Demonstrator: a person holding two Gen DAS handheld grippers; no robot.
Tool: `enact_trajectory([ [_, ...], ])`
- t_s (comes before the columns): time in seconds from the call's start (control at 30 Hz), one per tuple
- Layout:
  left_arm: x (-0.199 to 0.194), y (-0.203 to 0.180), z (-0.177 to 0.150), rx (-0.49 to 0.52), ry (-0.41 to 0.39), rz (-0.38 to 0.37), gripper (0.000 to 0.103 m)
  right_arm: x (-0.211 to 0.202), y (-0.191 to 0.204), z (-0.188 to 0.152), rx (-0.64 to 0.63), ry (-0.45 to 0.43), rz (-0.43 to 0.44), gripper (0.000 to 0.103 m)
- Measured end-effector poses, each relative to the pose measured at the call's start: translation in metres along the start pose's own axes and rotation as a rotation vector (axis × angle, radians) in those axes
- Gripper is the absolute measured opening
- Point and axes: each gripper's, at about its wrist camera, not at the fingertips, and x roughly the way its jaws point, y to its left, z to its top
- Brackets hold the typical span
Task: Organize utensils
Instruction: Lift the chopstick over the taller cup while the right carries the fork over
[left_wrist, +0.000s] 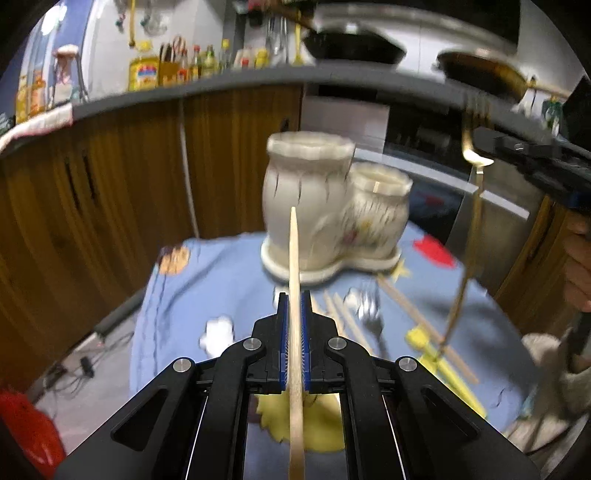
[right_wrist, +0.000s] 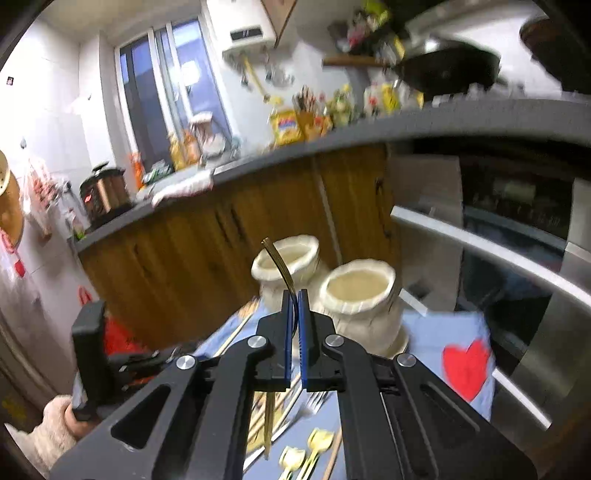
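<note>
Both tools loaded, mid-carry toward the holder. Left gripper (left_wrist: 294, 302) has its jaws clamped narrow on a wooden chopstick (left_wrist: 293, 258), stick running straight out past the tips and pointing at the ceramic utensil holder (left_wrist: 325, 206), a two-pot piece, tall pot beside a shorter pot, sitting toward the far edge of the blue tablecloth (left_wrist: 192, 280). Right gripper (right_wrist: 294, 306) is pinched on a gold fork (right_wrist: 280, 266); in the left wrist view the fork (left_wrist: 471, 206) hangs long and thin below that gripper, tines up, off to the right of the holder and above the cloth. The shorter pot seems to have a stick in it already; blur makes that unsure. Loose chopsticks (left_wrist: 424, 325), a silver fork (left_wrist: 371, 317) and yellow-handled pieces (left_wrist: 439, 354) lie on the cloth near its front-right part. To do this well, I'd judge: raise each tip clear above a pot rim before going down, come in near vertical, one tool at a time so the arms don't cross, keep like with like per pot, release only once the lower end is inside. Risk: long fork swinging and knocking the rim.
</note>
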Motion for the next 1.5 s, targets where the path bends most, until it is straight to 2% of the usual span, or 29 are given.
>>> enact_trajectory([
  [0.2, -0.011, -0.001, 0.047, -0.015, -0.162, -0.038, 0.006, -0.004, -0.004, 0.033, -0.023, -0.145, -0.070, 0.003],
  [0.33, 0.000, -0.002, 0.089, -0.036, -0.262, -0.080, 0.006, -0.004, -0.014, 0.064, -0.001, -0.222, -0.092, 0.003],
  [0.43, 0.017, -0.003, 0.116, -0.043, -0.310, -0.066, 0.006, -0.003, -0.025, 0.081, 0.027, -0.290, -0.136, 0.003],
  [0.5, 0.031, -0.001, 0.135, -0.078, -0.354, -0.087, 0.006, -0.001, -0.034, 0.086, 0.046, -0.315, -0.161, 0.003],
  [0.67, 0.064, -0.001, 0.163, -0.116, -0.421, -0.046, 0.006, 0.014, -0.050, 0.077, 0.061, -0.344, -0.195, 0.003],
  [0.9, 0.096, -0.003, 0.162, -0.074, -0.464, 0.056, 0.006, 0.042, -0.065, 0.064, 0.052, -0.271, -0.201, 0.003],
  [1.03, 0.098, 0.002, 0.147, -0.087, -0.457, 0.047, 0.006, 0.057, -0.076, 0.058, 0.061, -0.210, -0.209, 0.003],
  [1.2, 0.080, 0.000, 0.123, -0.066, -0.449, 0.048, 0.007, 0.070, -0.084, 0.047, 0.069, -0.144, -0.199, 0.003],
  [1.33, 0.077, 0.002, 0.105, -0.089, -0.396, 0.043, 0.007, 0.079, -0.084, 0.040, 0.063, -0.110, -0.198, 0.003],
  [1.5, 0.079, -0.001, 0.095, -0.059, -0.359, 0.056, 0.007, 0.084, -0.076, 0.034, 0.018, -0.099, -0.218, 0.003],
])
